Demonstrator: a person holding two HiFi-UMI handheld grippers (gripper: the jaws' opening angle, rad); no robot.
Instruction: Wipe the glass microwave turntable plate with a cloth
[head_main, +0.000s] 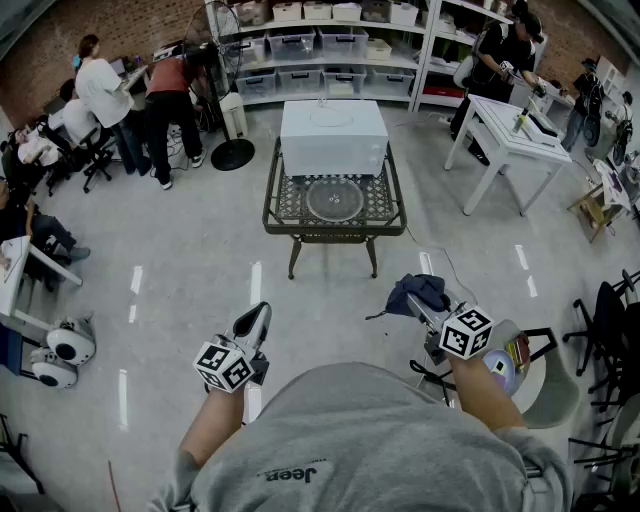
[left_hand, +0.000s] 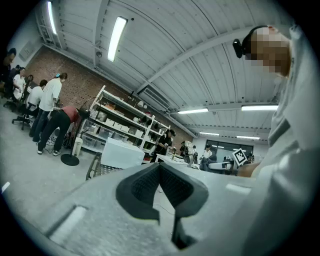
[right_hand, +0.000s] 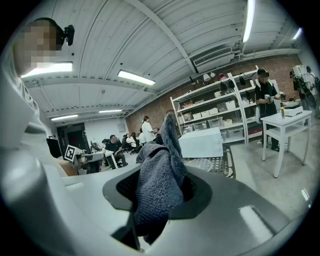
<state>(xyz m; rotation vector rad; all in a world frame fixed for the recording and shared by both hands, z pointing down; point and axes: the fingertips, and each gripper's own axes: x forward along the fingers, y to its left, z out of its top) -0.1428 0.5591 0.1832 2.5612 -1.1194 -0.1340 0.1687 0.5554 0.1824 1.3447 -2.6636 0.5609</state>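
Holding the cloth: the right gripper (head_main: 424, 310) was clamped on a dark blue cloth (head_main: 418, 291), which bunched up between its jaws and flopped over their front. It was probably carried that way so a loose fold was ready to press on glass.
Left gripper: the left gripper (head_main: 252, 325) had its jaws together with nothing between them and hung low by the person's side. It was likely kept free to steady the plate.
Plate: the glass plate (head_main: 334, 198) lay flat on the wire-mesh table (head_main: 334, 233), just in front of the white microwave (head_main: 333, 135). It had apparently been set outside the oven so its whole face could be reached.
Plate and right gripper: the plate was well ahead of the right gripper and somewhat to its left, with open floor between them. The cloth touched nothing but the jaws.
Stage: wiping had not begun, and the 2 grippers were both well short of the table.
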